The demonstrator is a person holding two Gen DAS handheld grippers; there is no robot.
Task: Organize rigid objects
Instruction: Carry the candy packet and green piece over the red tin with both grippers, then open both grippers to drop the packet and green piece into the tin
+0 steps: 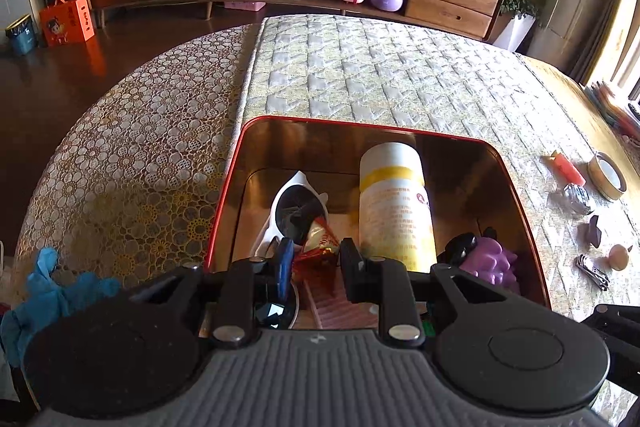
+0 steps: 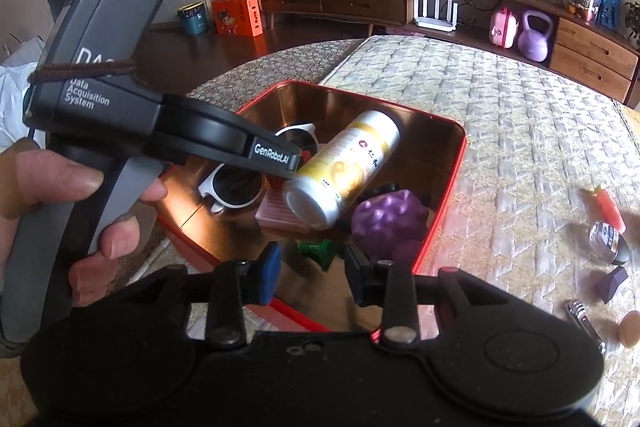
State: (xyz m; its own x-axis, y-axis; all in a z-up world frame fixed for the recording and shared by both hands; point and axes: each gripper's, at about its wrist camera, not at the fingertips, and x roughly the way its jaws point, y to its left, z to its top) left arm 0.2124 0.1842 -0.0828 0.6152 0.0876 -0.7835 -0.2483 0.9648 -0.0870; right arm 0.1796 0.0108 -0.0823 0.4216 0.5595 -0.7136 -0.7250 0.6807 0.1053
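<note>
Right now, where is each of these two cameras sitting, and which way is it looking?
Left wrist: rides on the left tool, looking forward and down into the red tin; only the tool's own open fingers show, around a red wrapper.
Right wrist: rides on the right tool, facing the same tin from nearer its right corner; its empty open fingers show, plus the person's left hand holding the other tool.
Shared: the tin, the white and yellow bottle, white sunglasses, purple toy, quilted mat.

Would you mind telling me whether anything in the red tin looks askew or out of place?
The white-and-yellow cylindrical bottle lies tilted in the red metal tin, propped on a pink ribbed box and leaning against the purple bumpy toy, not flat.
</note>
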